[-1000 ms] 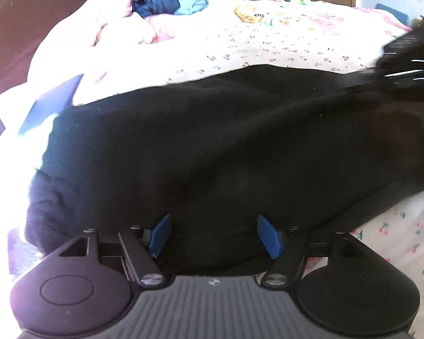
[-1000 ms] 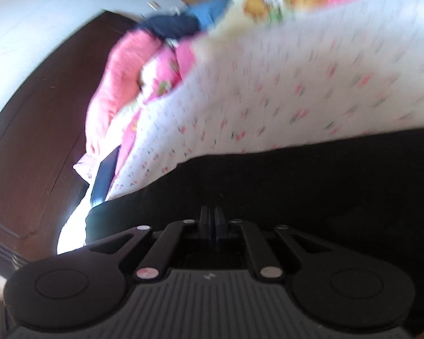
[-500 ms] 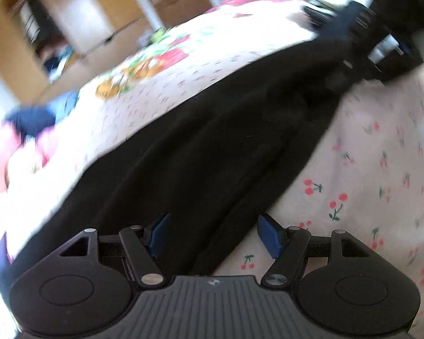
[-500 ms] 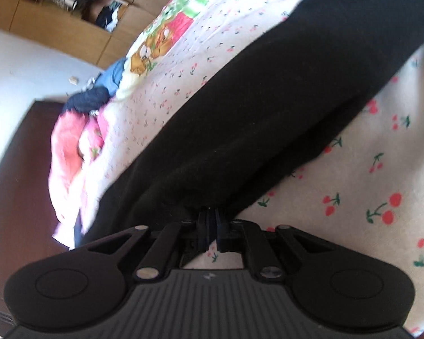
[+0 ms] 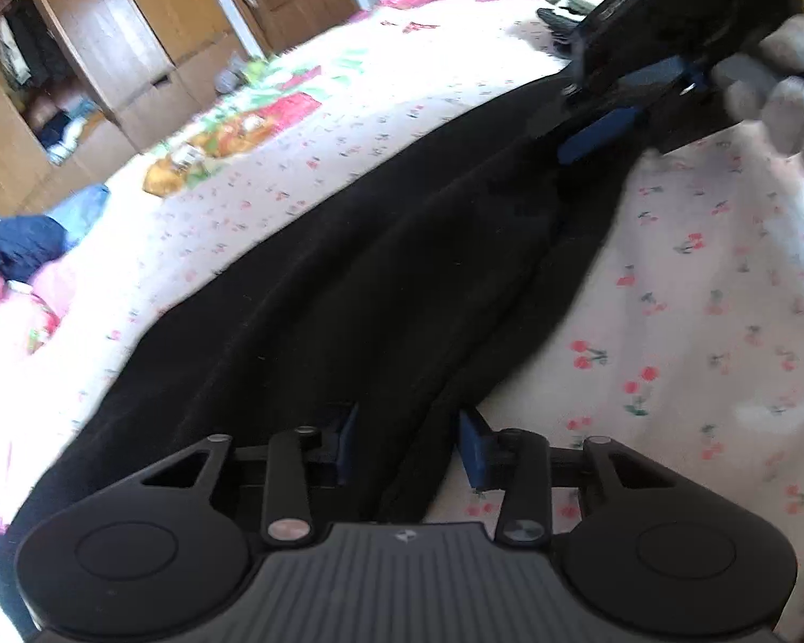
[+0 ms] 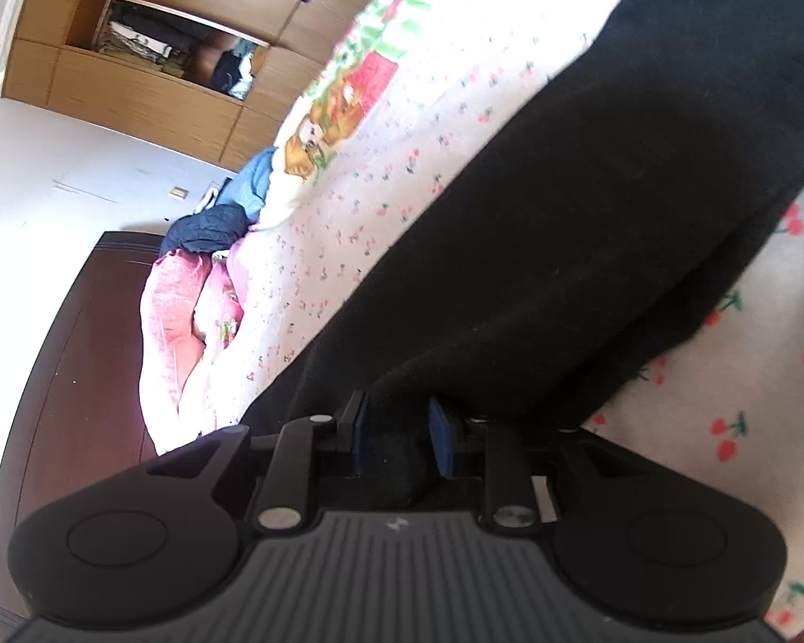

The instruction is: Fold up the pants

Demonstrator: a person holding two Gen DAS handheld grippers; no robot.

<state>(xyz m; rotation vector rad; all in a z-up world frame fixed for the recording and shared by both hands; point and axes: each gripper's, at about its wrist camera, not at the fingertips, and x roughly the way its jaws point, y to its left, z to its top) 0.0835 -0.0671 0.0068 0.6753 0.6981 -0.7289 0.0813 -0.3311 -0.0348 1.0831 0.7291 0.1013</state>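
Black pants (image 5: 380, 278) lie stretched along a bed with a white cherry-print sheet (image 5: 697, 332). My left gripper (image 5: 410, 447) is open, its blue pads either side of the near edge of the cloth. My right gripper shows in the left wrist view (image 5: 611, 123) at the far end of the pants, held by a hand. In the right wrist view the right gripper (image 6: 399, 434) has its pads partly apart with black cloth (image 6: 589, 225) between them.
A pink quilt (image 6: 187, 321) and dark blue clothes (image 5: 19, 246) lie at the head of the bed by a dark headboard (image 6: 64, 375). Wooden wardrobes (image 5: 107, 53) and a door stand beyond the bed.
The right gripper's jaws were shut on the cloth and have parted. The left gripper's jaws have narrowed around the cloth edge, and its view has swung along the pants.
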